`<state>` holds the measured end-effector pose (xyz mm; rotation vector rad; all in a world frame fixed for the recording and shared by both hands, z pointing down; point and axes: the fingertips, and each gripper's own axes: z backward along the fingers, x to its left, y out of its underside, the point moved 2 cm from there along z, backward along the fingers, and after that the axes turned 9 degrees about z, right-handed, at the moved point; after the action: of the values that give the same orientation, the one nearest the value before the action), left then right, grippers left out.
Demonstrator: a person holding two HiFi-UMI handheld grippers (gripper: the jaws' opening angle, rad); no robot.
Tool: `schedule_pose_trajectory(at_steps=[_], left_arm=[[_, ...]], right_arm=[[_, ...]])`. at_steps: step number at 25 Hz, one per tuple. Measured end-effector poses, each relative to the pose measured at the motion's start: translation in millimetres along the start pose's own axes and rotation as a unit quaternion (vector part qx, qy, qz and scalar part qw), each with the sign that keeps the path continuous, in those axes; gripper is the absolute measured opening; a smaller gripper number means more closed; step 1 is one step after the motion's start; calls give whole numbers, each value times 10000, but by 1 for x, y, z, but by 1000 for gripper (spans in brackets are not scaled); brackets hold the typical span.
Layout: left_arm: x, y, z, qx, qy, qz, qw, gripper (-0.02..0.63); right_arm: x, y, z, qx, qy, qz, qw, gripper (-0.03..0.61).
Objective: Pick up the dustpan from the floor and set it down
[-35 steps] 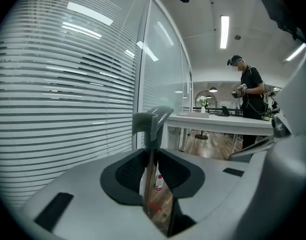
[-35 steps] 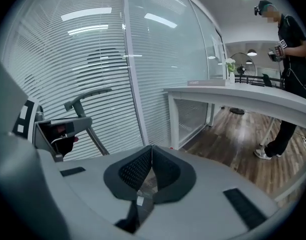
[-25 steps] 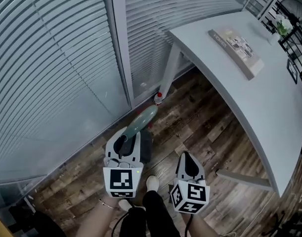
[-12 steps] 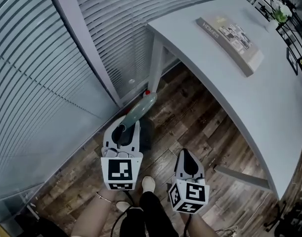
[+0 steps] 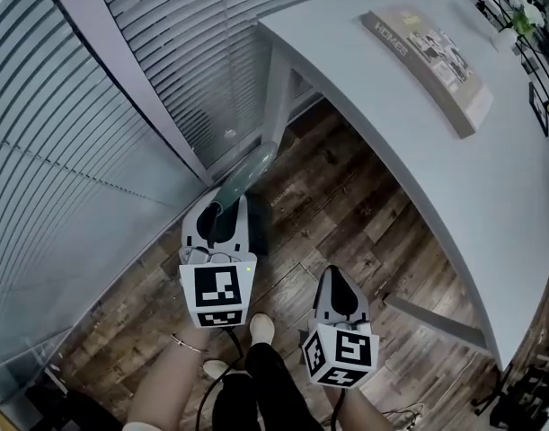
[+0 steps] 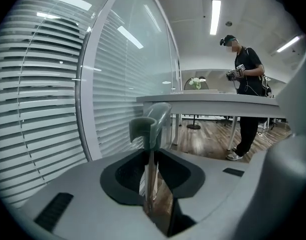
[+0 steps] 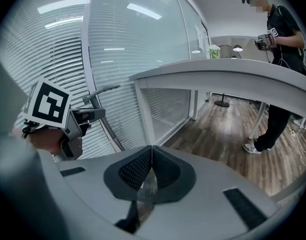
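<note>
Left gripper (image 5: 220,218): jaws pinching a thin upright part of the dustpan (image 5: 245,172). Its grey-green handle runs forward from the jaws. I read the dark shape under the gripper as the pan, and I cannot tell if it is off the floor (image 5: 346,214).

Dustpan position: just off the corner of the white worktop (image 5: 436,178), with the handle tip close to the foot of the worktop leg (image 5: 276,97). I cannot tell whether it touches the leg.

Right gripper (image 5: 335,278): jaws pressed together with nothing between them. It hangs in front of the worktop's curved edge, apart from it.

Edges: a glass partition with slatted blinds (image 5: 76,151) meets the worktop at that corner, so the dustpan sits in a narrow wedge. Bare plank floor lies open under and in front of the worktop. The worktop surface is mostly bare, with one book (image 5: 431,57) lying flat towards its far side.

From the left gripper view, a person (image 6: 245,84) stands beyond the worktop, well apart.
</note>
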<state>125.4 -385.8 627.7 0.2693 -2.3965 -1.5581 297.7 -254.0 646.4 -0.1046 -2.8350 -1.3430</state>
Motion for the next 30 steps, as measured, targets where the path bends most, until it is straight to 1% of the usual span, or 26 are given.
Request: schedule_pose_trajectory(at_steps=[9, 16, 23, 27, 30], left_arm=[[6, 2, -24, 19, -177, 185, 9997, 97], [16, -1, -43, 119, -320, 322, 9989, 98], [19, -5, -54, 6, -106, 412, 9991, 103], [19, -5, -55, -81, -19, 485, 9988, 104], [16, -2, -56, -27, 81, 539, 9985, 106]], right_arm=[[-3, 6, -11, 157, 3, -74, 9998, 32], [1, 8, -13, 271, -63, -38, 9996, 32], [1, -2, -20, 230, -132, 31, 9996, 32], [1, 2, -21, 267, -166, 42, 9995, 32], [1, 5, -19, 294, -194, 77, 9993, 32]])
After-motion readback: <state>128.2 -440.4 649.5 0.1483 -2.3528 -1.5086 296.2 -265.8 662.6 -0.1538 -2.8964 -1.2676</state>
